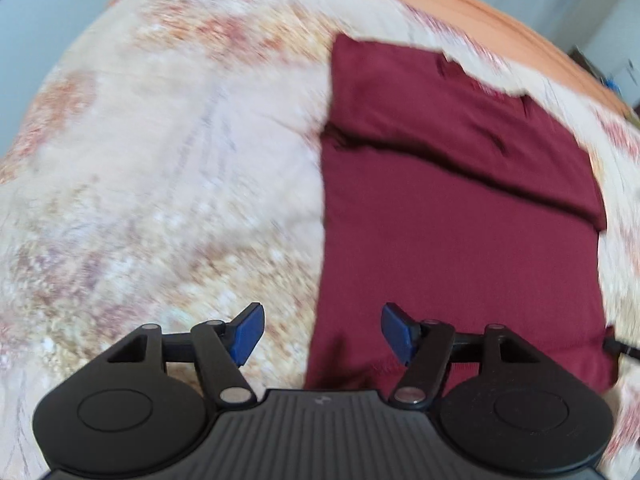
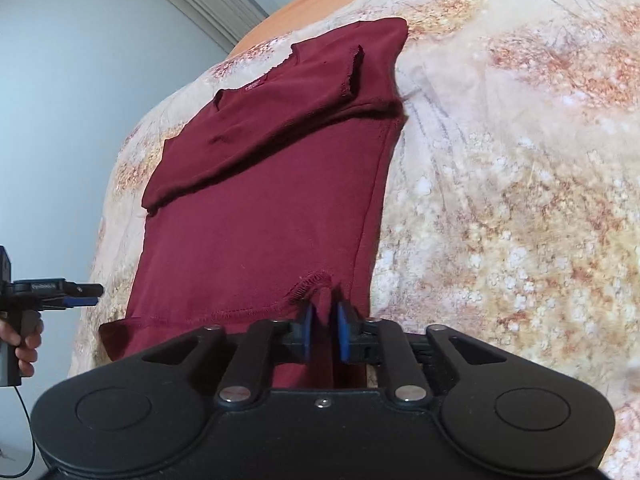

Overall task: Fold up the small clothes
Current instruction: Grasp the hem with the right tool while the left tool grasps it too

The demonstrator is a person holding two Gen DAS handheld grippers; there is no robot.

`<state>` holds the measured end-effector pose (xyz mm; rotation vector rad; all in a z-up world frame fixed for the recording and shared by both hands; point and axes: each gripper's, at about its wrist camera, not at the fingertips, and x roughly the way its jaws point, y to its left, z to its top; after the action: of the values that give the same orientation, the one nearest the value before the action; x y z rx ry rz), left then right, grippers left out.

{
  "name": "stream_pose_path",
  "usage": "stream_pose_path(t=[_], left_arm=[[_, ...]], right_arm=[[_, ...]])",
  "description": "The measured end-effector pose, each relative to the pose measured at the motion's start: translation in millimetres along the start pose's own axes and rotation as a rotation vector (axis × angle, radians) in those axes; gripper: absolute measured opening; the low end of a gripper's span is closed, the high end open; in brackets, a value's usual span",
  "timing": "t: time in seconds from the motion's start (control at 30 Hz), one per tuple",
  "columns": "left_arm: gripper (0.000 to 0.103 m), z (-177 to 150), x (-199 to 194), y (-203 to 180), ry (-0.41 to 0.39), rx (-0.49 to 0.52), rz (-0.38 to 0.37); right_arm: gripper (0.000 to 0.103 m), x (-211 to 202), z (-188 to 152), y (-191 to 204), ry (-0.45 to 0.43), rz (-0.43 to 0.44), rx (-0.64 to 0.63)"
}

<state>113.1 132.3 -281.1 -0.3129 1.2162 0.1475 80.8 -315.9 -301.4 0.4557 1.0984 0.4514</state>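
Observation:
A dark red T-shirt lies flat on the bed, neck end away from me, with its sleeves folded in across the chest. My right gripper is shut on a pinched-up fold of the shirt's near hem, close to the right side seam. In the left wrist view the shirt fills the right half. My left gripper stands open above its near left edge, with nothing between the blue pads. The right wrist view shows the left gripper beside the shirt's left hem corner, held by a hand.
The shirt lies on a cream bedspread with an orange flower print, which spreads wide to the left in the left wrist view. An orange sheet edge runs along the far side. A pale wall stands behind, and a cable hangs below the hand.

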Motion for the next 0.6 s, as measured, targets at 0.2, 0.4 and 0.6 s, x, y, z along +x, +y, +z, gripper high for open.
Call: stream_pose_path(t=[0.2,0.4,0.6], left_arm=[[0.069,-9,-2,-6,0.043,0.214,0.016],[0.066,-32,4,-24,0.094,0.382,0.024],[0.066,-38,7,-24,0.105,0.386,0.02]], right_arm=[[0.034,-9,-2,-2,-0.048,0.018,0.037],[0.038,-15,-3,-1,-0.056,0.01,0.026],[0.039,-15,-2,3,-0.042,0.0,0.007]])
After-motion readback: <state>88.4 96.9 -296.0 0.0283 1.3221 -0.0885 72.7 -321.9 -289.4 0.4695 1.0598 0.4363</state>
